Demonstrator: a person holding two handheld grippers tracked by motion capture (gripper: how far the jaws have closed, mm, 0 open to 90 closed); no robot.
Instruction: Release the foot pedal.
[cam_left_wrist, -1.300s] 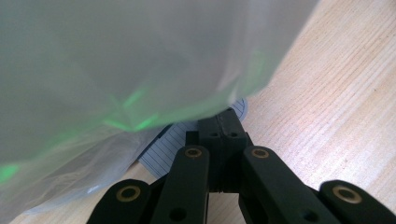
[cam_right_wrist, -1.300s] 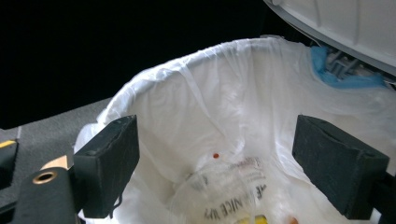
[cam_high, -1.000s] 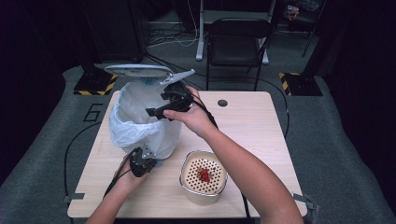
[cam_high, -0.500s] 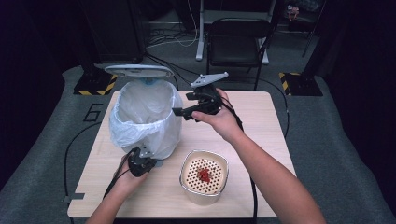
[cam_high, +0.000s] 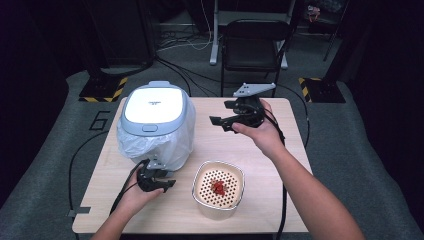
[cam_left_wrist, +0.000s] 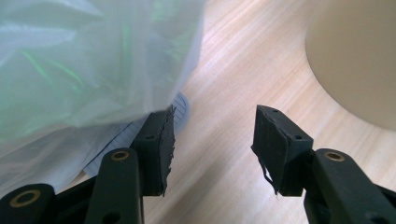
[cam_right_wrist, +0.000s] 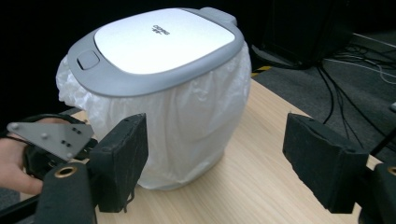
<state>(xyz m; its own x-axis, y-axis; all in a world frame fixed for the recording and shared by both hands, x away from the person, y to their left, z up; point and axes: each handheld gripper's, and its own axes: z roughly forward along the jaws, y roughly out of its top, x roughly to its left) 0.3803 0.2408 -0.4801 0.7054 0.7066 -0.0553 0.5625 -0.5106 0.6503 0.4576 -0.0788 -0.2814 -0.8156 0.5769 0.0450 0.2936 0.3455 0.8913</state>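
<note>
A small bin (cam_high: 155, 125) with a white plastic liner stands at the table's left, its grey and white lid (cam_right_wrist: 159, 46) down. My left gripper (cam_high: 169, 184) lies low at the bin's foot. Its jaws have just been opening and now stand open (cam_left_wrist: 212, 140) over bare wood, with the ribbed grey pedal (cam_left_wrist: 181, 105) and the liner (cam_left_wrist: 70, 56) just beyond the left jaw. My right gripper (cam_high: 219, 125) hovers open and empty above the table right of the bin, pointing at it (cam_right_wrist: 219, 163).
A beige pot (cam_high: 218, 189) with a perforated insert holding red scraps sits near the front edge, right of my left gripper, and its wall (cam_left_wrist: 355, 56) is close by. A black chair (cam_high: 252, 45) and cables lie beyond the table's far edge.
The bin's lid has dropped from raised to closed. My right gripper has drawn away from the bin's mouth to the right. The left gripper's jaws have opened.
</note>
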